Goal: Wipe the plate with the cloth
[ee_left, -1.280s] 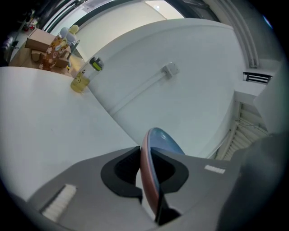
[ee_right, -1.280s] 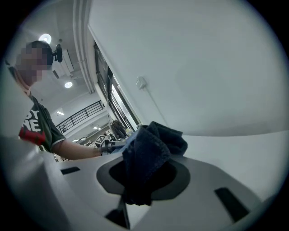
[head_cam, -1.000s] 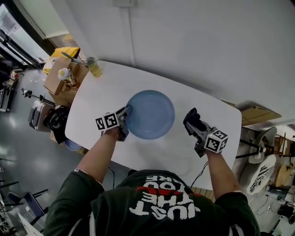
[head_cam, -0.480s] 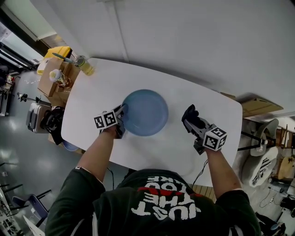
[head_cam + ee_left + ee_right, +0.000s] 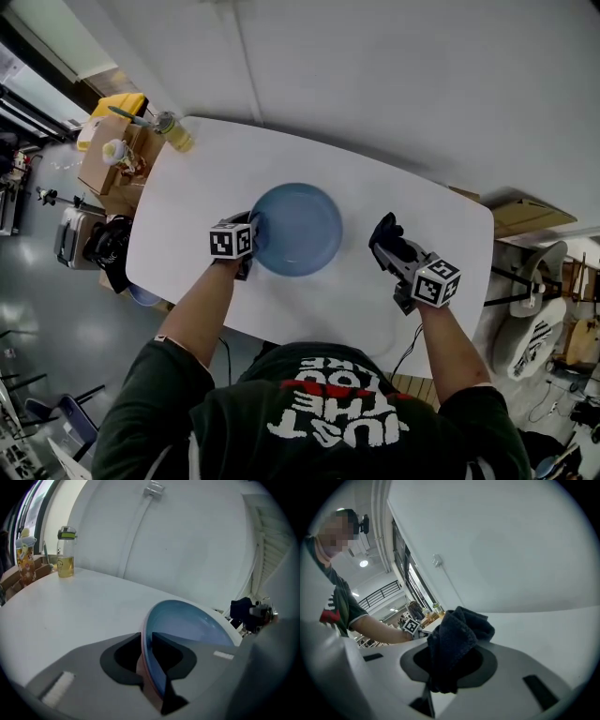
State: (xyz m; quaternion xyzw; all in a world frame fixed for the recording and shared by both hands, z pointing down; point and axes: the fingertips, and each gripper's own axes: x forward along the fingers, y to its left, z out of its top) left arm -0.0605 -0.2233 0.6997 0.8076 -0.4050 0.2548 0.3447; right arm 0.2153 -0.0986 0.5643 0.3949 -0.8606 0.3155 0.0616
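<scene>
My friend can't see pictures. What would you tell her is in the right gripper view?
A dark cloth is pinched, all bunched up, between the jaws of the right gripper, over a white table. At the left, a person's arm reaches across.

Seen from overhead: the person's dark green short-sleeved T-shirt [image 5: 234,431] at six o'clock, white lettering [image 5: 337,427] over a red band; dark grey left gripper [image 5: 253,231] at nine and right gripper [image 5: 387,247] at three, each bearing a black-and-white marker cube [image 5: 232,240].
</scene>
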